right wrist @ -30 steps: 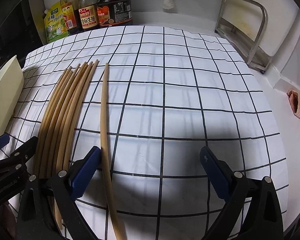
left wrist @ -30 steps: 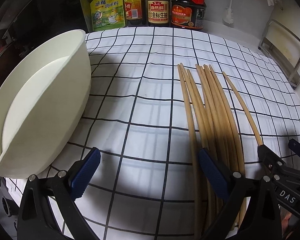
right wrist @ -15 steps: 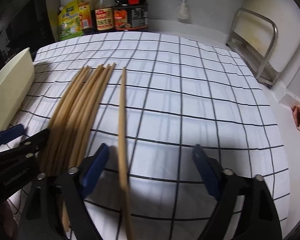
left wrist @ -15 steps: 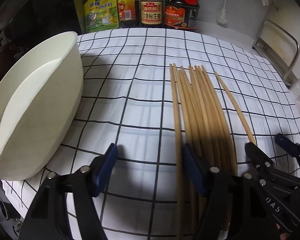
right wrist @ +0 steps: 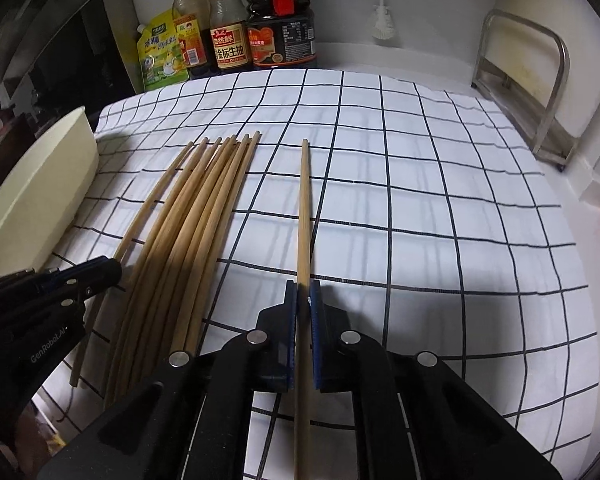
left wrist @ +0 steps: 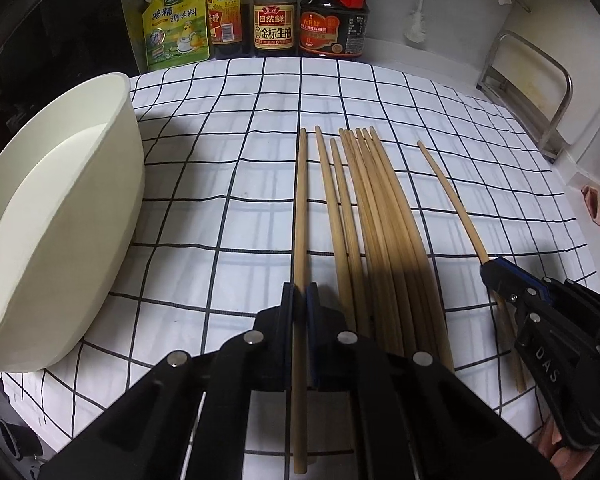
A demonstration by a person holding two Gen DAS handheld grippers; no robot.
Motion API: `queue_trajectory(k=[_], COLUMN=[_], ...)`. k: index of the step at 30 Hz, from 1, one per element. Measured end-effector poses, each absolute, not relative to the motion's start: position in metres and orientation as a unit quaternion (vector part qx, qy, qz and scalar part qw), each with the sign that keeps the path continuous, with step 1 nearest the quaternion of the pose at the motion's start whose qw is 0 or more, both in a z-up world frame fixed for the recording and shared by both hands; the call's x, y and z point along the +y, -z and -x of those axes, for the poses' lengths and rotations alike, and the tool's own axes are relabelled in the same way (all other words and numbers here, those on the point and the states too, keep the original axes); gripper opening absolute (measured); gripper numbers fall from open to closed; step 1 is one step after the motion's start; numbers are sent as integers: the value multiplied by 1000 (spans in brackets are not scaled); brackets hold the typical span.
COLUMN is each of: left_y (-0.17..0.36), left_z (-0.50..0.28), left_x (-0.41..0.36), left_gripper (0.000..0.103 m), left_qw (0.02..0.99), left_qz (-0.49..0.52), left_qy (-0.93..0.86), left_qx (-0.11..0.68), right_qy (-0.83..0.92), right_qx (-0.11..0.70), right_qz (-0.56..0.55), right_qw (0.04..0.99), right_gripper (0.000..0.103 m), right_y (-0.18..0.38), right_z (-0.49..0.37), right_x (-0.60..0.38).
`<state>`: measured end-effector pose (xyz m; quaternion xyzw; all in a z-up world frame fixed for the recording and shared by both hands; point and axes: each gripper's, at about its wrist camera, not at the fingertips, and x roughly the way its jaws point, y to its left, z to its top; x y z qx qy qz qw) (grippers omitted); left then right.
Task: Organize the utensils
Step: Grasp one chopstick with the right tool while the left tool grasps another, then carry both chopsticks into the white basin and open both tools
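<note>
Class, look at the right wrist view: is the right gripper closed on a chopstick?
Yes, the right gripper is clamped around a single chopstick.

Left camera: I look forward along the left gripper, low and close over the checked cloth.
Right camera: I look the same way along the right gripper, just as low.
Both see: the chopsticks, the sauce bottles at the back, and each other's gripper.
</note>
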<state>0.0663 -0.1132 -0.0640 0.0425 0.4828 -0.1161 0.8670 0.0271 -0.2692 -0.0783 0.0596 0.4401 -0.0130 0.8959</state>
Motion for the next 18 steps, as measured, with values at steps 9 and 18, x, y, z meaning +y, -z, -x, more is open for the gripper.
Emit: queue_trajectory(k=[9, 18], left_y=[21, -32], left_z=[-61, -67], left_x=[-94, -20], left_gripper=[7, 7], left_qw=[881, 906], left_qz=[-23, 8], left_qy=[139, 123], left_qx=[451, 404], right_qy=[6, -63], right_qx=[395, 353], right_qz=[-97, -84], right_qw=[913, 930], right_gripper=[6, 6], right_y=[33, -21], right_z=[-11, -41], right_x=[-260, -183])
